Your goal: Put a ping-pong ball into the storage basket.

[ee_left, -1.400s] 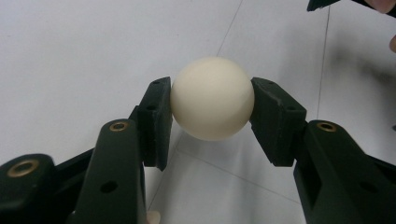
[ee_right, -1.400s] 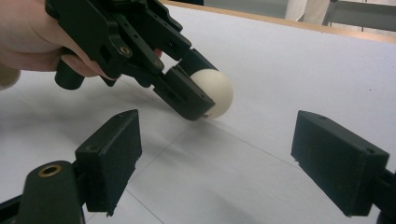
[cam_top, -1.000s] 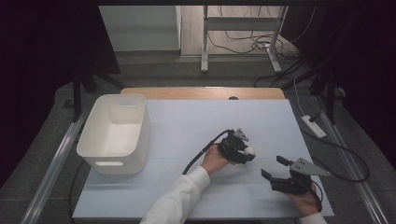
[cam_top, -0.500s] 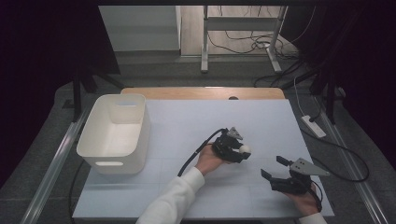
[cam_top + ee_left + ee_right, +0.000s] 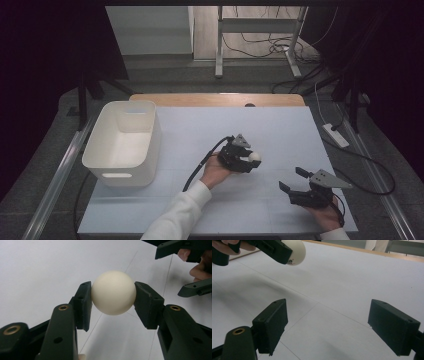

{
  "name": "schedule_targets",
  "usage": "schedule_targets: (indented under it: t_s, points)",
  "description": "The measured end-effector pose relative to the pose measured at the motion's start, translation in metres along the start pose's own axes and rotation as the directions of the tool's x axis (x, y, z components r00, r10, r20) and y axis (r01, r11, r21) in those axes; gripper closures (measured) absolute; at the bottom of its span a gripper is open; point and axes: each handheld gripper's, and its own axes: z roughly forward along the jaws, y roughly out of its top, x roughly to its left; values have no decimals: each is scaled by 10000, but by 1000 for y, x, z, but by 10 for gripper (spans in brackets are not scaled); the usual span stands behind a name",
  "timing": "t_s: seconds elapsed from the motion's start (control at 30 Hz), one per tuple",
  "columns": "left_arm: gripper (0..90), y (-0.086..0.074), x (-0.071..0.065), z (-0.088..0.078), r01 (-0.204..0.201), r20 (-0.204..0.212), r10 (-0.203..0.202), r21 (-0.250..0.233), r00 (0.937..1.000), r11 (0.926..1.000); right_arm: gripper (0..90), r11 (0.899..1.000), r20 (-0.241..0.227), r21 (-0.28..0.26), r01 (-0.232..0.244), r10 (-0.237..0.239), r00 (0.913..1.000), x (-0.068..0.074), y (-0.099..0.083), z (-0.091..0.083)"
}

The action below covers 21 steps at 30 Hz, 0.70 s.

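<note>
A white ball (image 5: 113, 292) is pinched between the two black jaws of my left gripper (image 5: 112, 301), which is shut on it. From above, the left gripper (image 5: 248, 159) sits near the middle of the white table (image 5: 280, 125), with the ball (image 5: 255, 156) at its right end. My right gripper (image 5: 290, 178) stands open near the front right, jaws pointing toward the ball, a short way from it. In the right gripper view, its own jaws (image 5: 327, 327) are wide apart over bare table. The ball (image 5: 295, 250) hangs above the surface at the upper left.
A white plastic bin (image 5: 150, 150) stands at the table's left side, and I see nothing inside it. A wooden strip (image 5: 215, 99) runs along the far edge. Cables and a power strip (image 5: 336, 135) lie on the floor to the right.
My left gripper has shifted a little to the left with the ball in it. The right gripper has stayed in place, open.
</note>
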Motion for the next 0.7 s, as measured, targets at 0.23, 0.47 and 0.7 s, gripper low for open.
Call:
schedule_targets:
  t_s: [0.23, 0.47, 0.7]
  points:
    - [508, -1, 0, -9, -35, -108, 33, -172, 9999, 9998, 162, 10000, 6, -5, -4, 4, 10000, 0, 0, 0]
    - [508, -4, 4, -18, 137, -283, -146, -315, 9995, 9994, 162, 10000, 0, -7, -8, 8, 10000, 0, 0, 0]
    - [507, -8, 4, -29, 102, -410, -121, -456, 9991, 9989, 162, 10000, 9, 21, 6, -6, 10000, 0, 0, 0]
